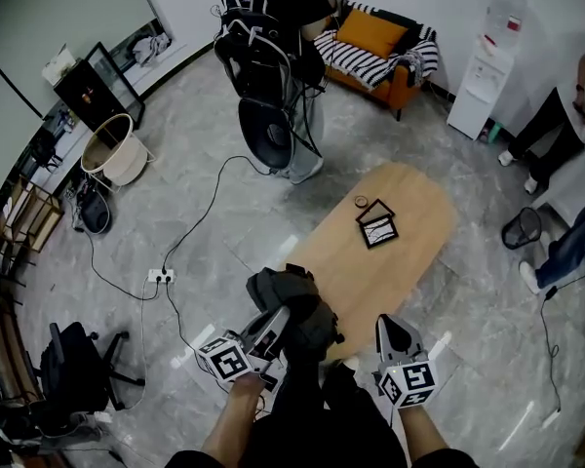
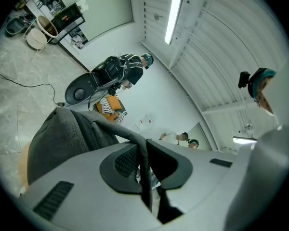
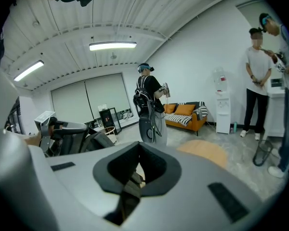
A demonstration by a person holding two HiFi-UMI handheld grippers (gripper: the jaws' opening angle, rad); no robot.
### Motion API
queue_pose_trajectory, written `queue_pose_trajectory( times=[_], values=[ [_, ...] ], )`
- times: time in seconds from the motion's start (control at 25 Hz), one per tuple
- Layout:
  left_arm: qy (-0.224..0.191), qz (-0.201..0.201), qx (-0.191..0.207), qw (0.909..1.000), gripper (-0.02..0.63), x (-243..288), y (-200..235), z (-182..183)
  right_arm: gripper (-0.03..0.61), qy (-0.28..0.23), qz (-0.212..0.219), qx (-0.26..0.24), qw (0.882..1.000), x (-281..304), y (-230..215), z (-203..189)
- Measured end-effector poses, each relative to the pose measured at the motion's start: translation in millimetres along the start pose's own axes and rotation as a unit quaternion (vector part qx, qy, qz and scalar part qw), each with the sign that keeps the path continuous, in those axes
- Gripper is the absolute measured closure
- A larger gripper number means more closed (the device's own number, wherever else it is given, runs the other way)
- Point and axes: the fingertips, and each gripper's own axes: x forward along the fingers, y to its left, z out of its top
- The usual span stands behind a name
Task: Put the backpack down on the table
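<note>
Left tongs (image 2: pixel 145 160) clamped shut on thin dark strap (image 2: pixel 120 130) of my dark grey fabric backpack (image 1: pixel 294 305). Right tongs (image 3: pixel 137 172) closed, off to bag's right; dark strip in gap, can't identify it. Bag just ahead of left tongs, over near end of light wooden oval counter (image 1: pixel 409 213), counter's long axis running away from me. Left hand nearer. Head view shows bag over counter; left gripper view shows pinch only.
</note>
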Motion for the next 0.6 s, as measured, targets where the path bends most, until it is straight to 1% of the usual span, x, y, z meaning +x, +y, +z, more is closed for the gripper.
queue_pose_trajectory(
  times=[0.16,0.28,0.4,0.6],
  values=[
    [0.028,-0.008,0.004,0.9996,0.571,23.7,13.3,18.9,0.569,0.005,-0.020,0.006,1.000,18.0,-6.5,0.4],
    [0.064,-0.020,0.014,0.9976,0.571,47.6,22.4,24.1,0.569,0.005,-0.040,0.017,0.999,30.8,-14.7,1.9],
    [0.102,-0.031,0.024,0.9940,0.571,71.7,31.3,33.6,0.569,0.005,-0.058,0.027,0.998,46.3,-18.5,4.8],
    [0.149,-0.063,0.038,0.9862,0.571,103.1,53.0,61.9,0.569,0.004,-0.098,0.046,0.994,63.0,-21.7,7.3]
  ],
)
